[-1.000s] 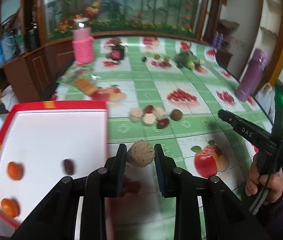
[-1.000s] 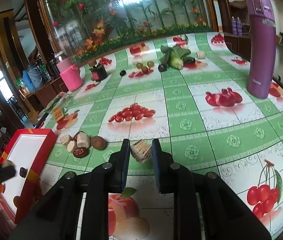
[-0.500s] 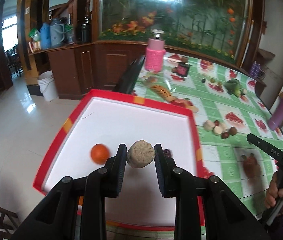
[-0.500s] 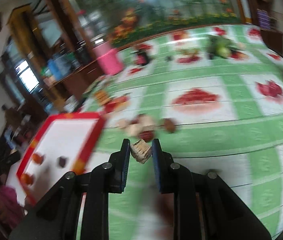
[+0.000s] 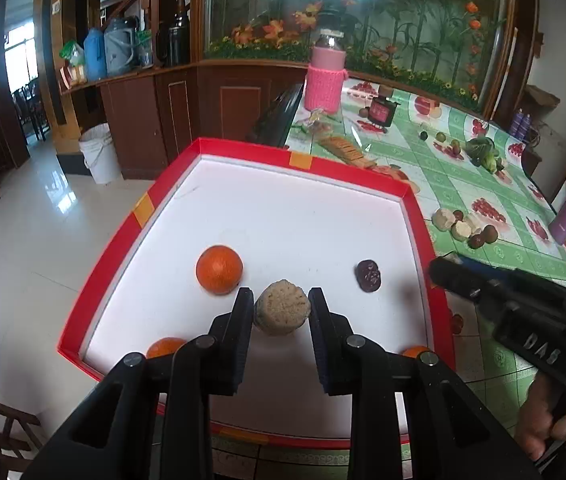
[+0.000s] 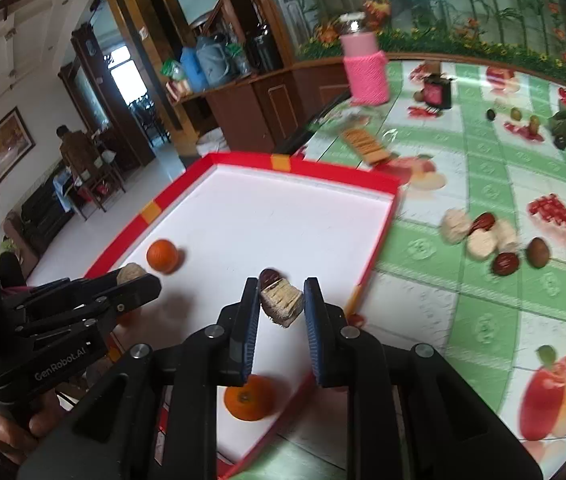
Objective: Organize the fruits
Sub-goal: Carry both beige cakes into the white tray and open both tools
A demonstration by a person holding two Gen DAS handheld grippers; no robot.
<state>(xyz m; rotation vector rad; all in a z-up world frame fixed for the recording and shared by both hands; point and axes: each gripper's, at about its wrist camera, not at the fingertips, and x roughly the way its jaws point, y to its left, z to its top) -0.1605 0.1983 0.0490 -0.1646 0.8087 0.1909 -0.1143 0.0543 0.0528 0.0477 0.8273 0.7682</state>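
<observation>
- Left wrist view: the left gripper [image 5: 281, 311] clamps a round, beige, rough-grained fruit [image 5: 281, 312] above the white-floored, red-rimmed tray [image 5: 347, 184], right of a glossy orange [image 5: 219, 269].
- A wrinkled dark date [image 5: 369, 276] lies further right.
- The right gripper [image 6: 281, 303] pinches a layered tan chunk [image 6: 281, 303] over the tray.
- The green fruit-print tablecloth [image 6: 483, 296] carries a loose fruit pile [image 6: 483, 236].

Readable on the right gripper [image 5: 443, 276], along its black body: "DAS". Printed in white on the left gripper [image 6: 139, 280], on its black side: "GenRobot.AI". Nothing else legible.
</observation>
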